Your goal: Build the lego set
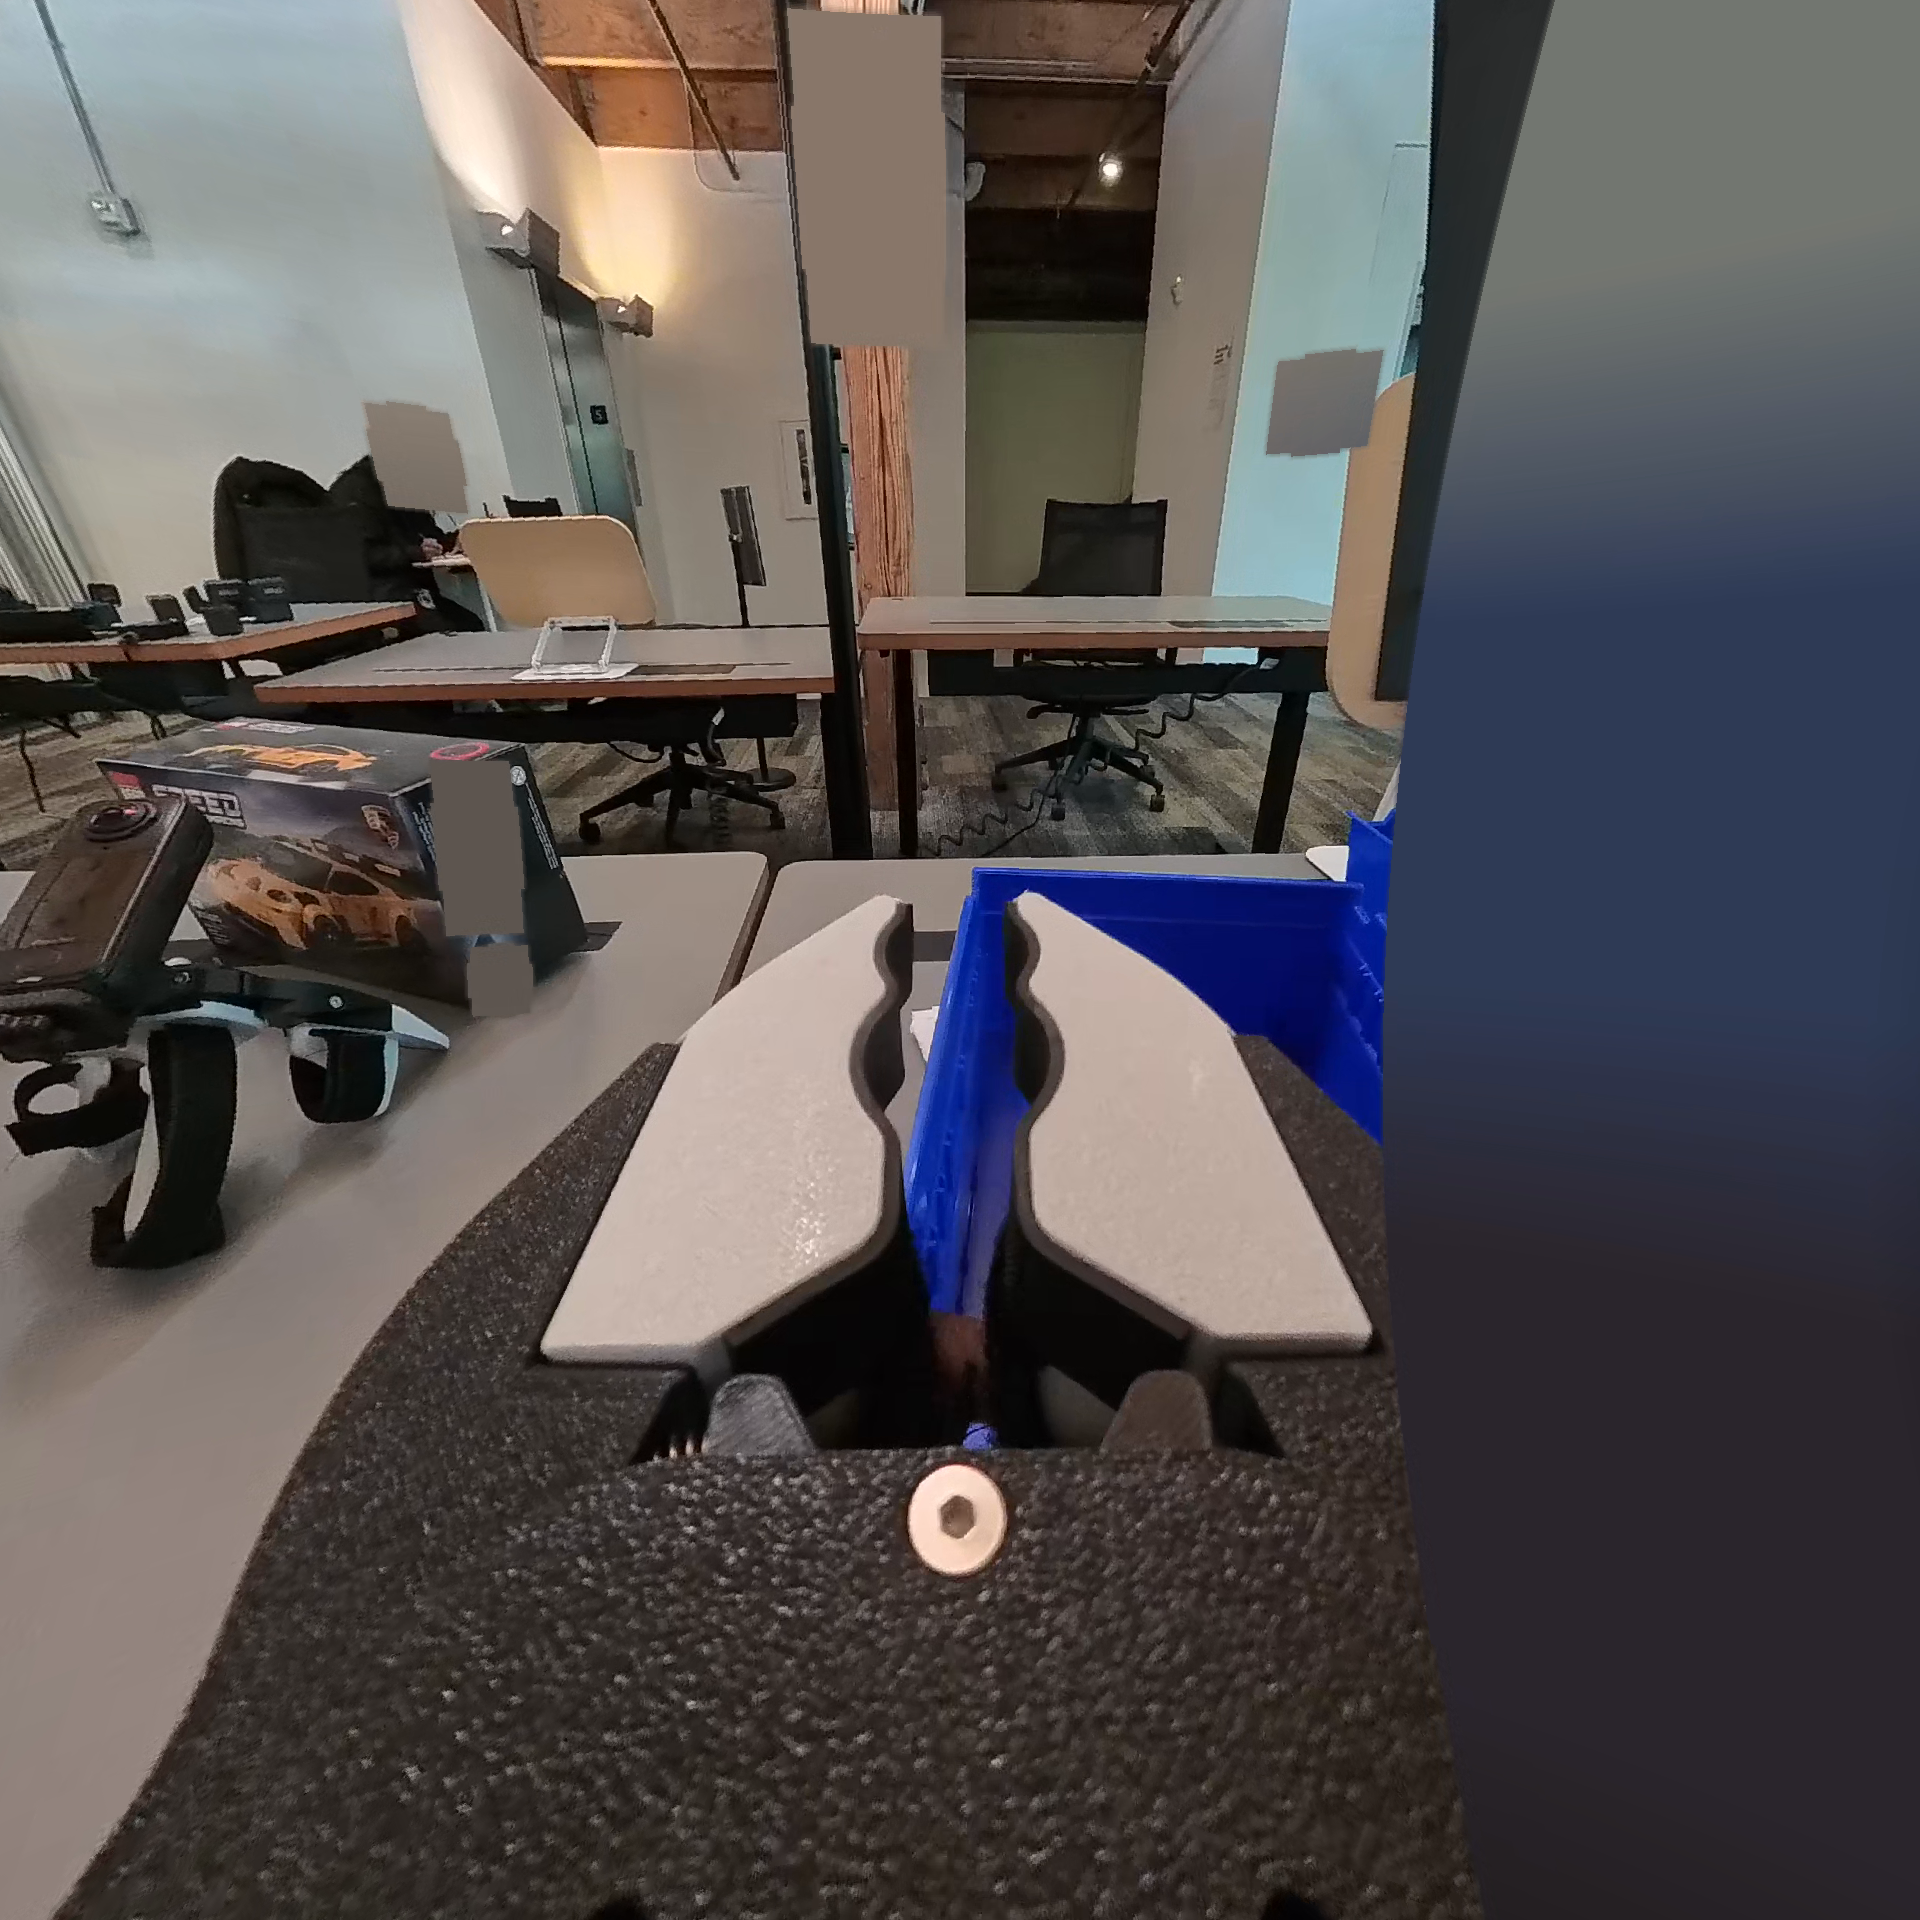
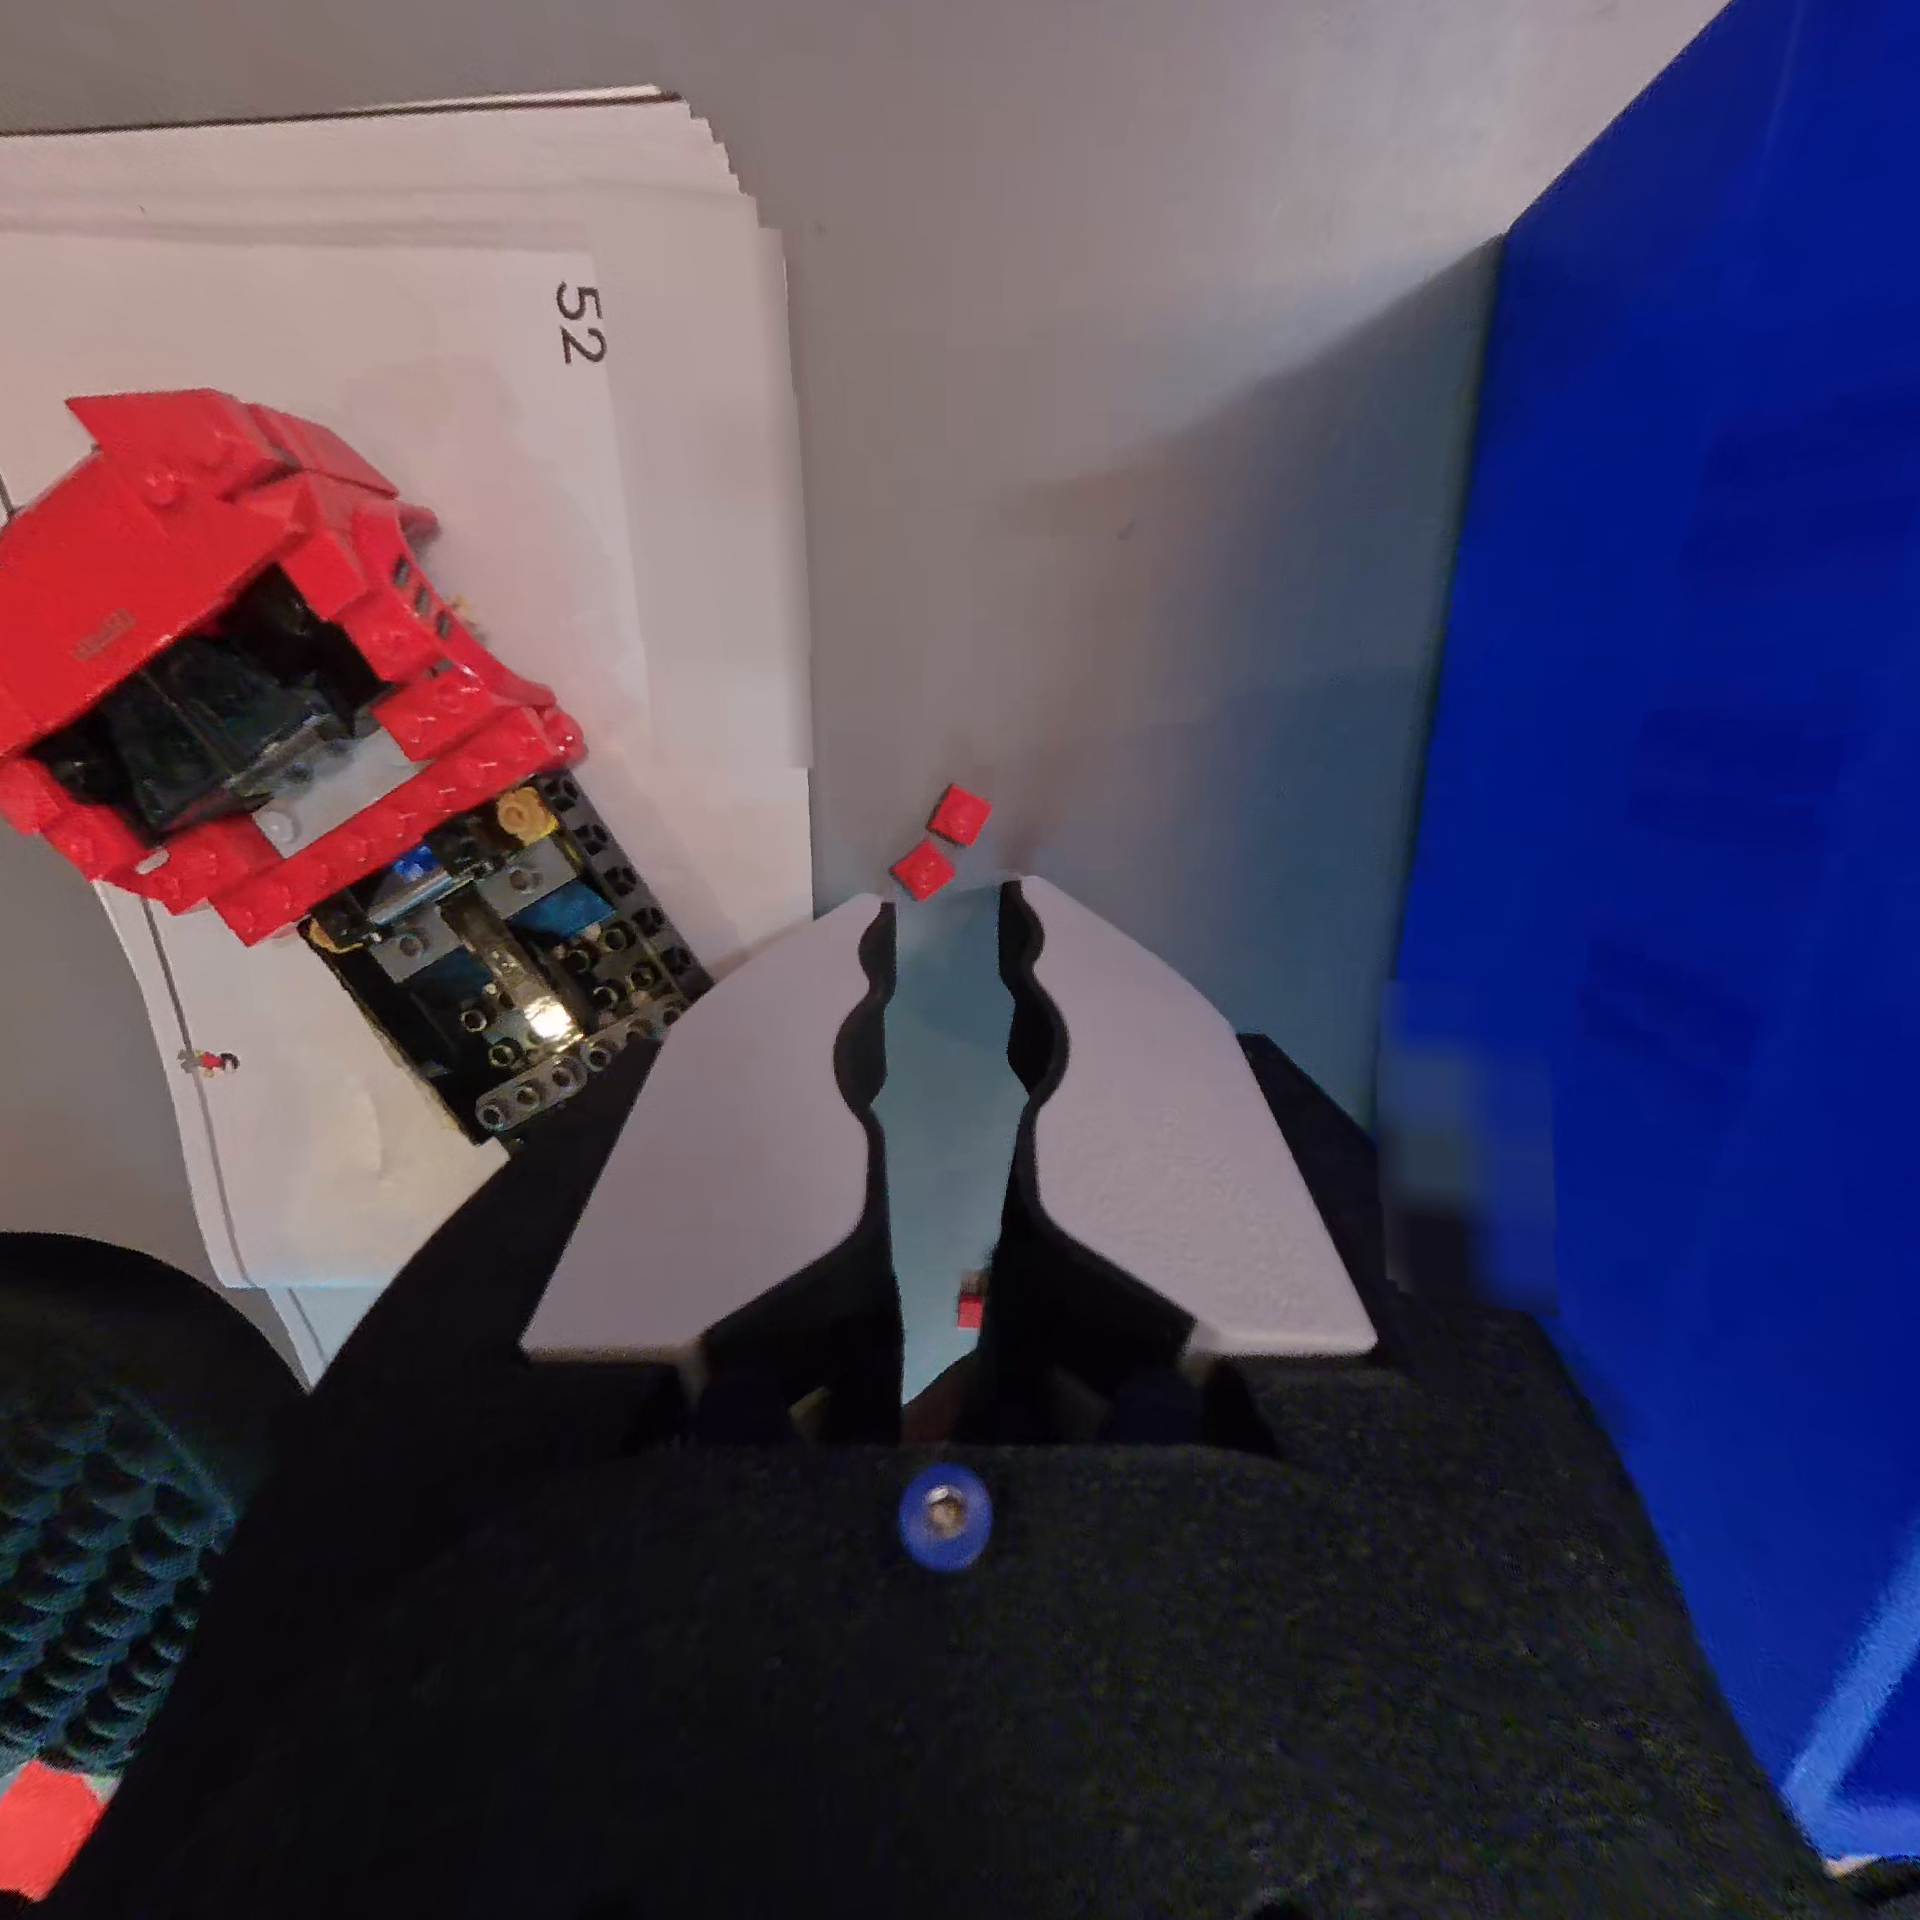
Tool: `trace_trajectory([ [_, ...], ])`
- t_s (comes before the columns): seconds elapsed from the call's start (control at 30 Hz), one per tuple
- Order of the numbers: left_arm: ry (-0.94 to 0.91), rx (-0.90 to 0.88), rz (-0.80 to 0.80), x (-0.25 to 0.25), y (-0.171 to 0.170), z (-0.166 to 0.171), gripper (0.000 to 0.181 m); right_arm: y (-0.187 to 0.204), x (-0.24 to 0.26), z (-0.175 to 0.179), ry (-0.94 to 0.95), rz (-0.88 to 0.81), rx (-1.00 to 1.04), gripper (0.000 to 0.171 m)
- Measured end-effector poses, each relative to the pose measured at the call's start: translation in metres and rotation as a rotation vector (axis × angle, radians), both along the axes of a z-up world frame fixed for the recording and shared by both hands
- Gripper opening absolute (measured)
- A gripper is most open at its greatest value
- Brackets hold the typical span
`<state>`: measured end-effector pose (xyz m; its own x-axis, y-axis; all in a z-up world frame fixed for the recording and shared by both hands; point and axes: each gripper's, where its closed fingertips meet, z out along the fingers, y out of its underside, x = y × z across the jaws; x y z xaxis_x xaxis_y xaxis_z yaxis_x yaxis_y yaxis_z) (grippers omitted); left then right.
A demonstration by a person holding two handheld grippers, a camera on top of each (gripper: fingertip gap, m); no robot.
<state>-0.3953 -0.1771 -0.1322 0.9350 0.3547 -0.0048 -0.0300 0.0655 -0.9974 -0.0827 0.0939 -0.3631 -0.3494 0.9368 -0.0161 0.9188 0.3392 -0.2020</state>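
Right gripper: the right gripper (image 2: 943,894) hangs low over the grey table (image 2: 1143,416), jaws parted to a narrow gap and holding nothing.
Target pieces: 2 small red tiles (image 2: 940,842) lie flat on the table just beyond the fingertips, almost in line with the gap; the nearer one sits slightly toward the left finger.
Key relation: the 2 tiles run on a diagonal, near-left to far-right, so a straight push forward would probably meet the nearer tile first.
Stray piece: another small red piece (image 2: 970,1311) shows between the jaws, close to the gripper body; I cannot tell whether it touches a finger.
Model: the half-built red car (image 2: 260,665), black chassis exposed, rests on the open instruction booklet (image 2: 675,468), well to the left.
Bin: a blue bin (image 2: 1683,831) stands close on the right.
Left gripper: the left gripper (image 1: 958,914) is narrowly open and empty, pointing level at the same blue bin (image 1: 1195,935), with the set box (image 1: 343,842) to its left.
Nearer hand: the right, by my judgement.
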Motion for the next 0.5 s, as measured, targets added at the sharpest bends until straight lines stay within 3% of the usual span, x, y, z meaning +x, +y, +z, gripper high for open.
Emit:
trace_trajectory([
  [0.13,-0.001,0.002,0.005,-0.001,-0.001,0.0,0.015,-0.015,-0.02,0.032,0.109,0.023,-0.053,0.019],
  [0.33,-0.008,-0.018,0.0,0.0,0.001,-0.003,0.016,-0.09,-0.128,0.122,0.428,0.325,-0.126,0.025],
  [0.5,-0.004,0.007,0.0,0.0,-0.003,0.0,0.015,-0.122,-0.224,0.107,0.341,0.537,-0.072,0.024],
])
